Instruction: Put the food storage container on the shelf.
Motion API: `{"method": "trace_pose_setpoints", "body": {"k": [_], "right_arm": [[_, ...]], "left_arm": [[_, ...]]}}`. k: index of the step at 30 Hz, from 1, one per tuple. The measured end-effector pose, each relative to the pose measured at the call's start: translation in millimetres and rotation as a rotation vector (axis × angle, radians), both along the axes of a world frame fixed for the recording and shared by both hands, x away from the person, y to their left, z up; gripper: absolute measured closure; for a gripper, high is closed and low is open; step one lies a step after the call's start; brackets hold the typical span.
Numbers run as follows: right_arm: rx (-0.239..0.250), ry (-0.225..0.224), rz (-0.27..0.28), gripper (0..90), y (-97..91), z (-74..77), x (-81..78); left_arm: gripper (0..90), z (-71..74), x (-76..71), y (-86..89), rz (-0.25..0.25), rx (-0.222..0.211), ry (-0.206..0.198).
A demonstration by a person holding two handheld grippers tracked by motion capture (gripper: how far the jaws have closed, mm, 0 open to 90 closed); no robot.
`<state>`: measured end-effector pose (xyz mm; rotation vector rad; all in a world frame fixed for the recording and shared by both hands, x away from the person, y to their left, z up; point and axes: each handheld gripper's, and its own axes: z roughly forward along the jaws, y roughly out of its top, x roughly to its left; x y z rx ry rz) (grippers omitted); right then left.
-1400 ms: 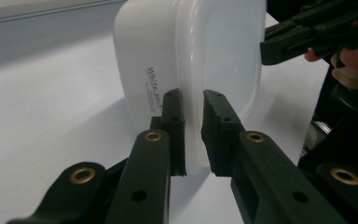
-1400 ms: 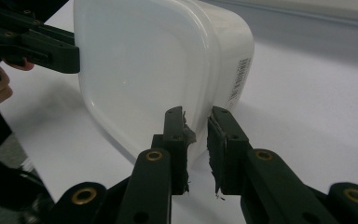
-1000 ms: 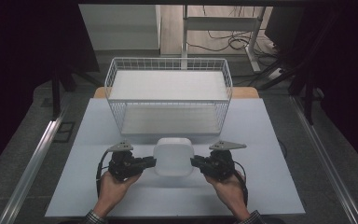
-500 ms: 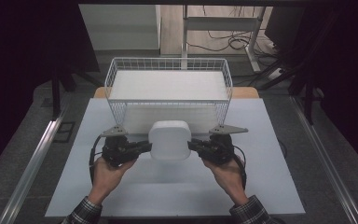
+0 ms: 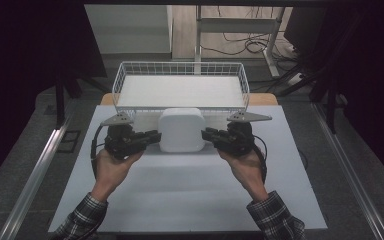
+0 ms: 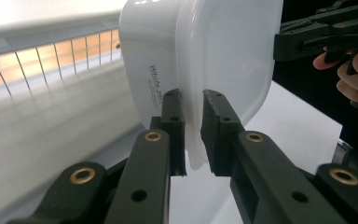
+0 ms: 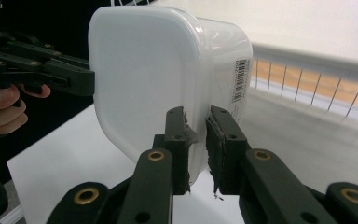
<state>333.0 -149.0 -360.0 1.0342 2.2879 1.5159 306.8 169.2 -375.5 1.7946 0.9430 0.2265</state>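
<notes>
A white, lidded, rounded-square plastic container [image 5: 181, 130] hangs above the white table [image 5: 180, 195], carried between the two tools, just short of the near wall of the white wire basket [image 5: 180, 107], which lies at twelve o'clock from it. The container's top sits about level with the basket's near rim, so, as a judgement, the load must rise a little and travel toward twelve o'clock to clear the wire and go in.

The left gripper [image 6: 192, 135], at nine o'clock of the container, has its jaws pressed together on the lid's thin protruding rim. The right gripper [image 7: 196, 140], at three o'clock, pinches the opposite rim the same way. Both hands sit equally near the basket, and the line between the two grips runs parallel to the basket's long side.
</notes>
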Motion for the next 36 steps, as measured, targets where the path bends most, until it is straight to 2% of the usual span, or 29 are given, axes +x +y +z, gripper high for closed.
{"method": "trace_pose_setpoints", "body": {"k": [4, 5, 6, 7, 16, 21, 36], "right_arm": [[0.015, -0.014, -0.001, 78.5, 0.4, 14.2, 6.6], [0.015, -0.014, -0.001, 78.5, 0.4, 14.2, 6.6], [0.019, -0.024, -0.002, 78.5, 1.3, 22.9, 10.5], [0.020, -0.026, -0.003, 78.5, 1.7, 24.8, 11.4], [0.027, -0.062, -0.018, 78.4, 11.8, 53.6, 29.5], [0.034, -0.054, -0.026, 78.4, 14.4, 60.7, 39.0], [0.035, -0.030, -0.056, 77.8, 17.9, 70.9, 66.9]], "left_arm": [[80.3, 16.5, 6.6, 0.8, 0.004, -0.001, -0.020], [80.3, 16.5, 6.6, 0.8, 0.004, -0.001, -0.020], [80.2, 22.8, 9.9, 1.6, 0.007, -0.005, -0.027], [80.2, 27.1, 12.3, 2.5, 0.008, -0.007, -0.032], [79.9, 48.2, 30.3, 9.5, 0.022, -0.016, -0.056], [79.9, 57.0, 40.5, 11.2, 0.030, -0.019, -0.052], [79.6, 67.1, 64.8, 11.0, 0.042, -0.021, -0.028]]}}
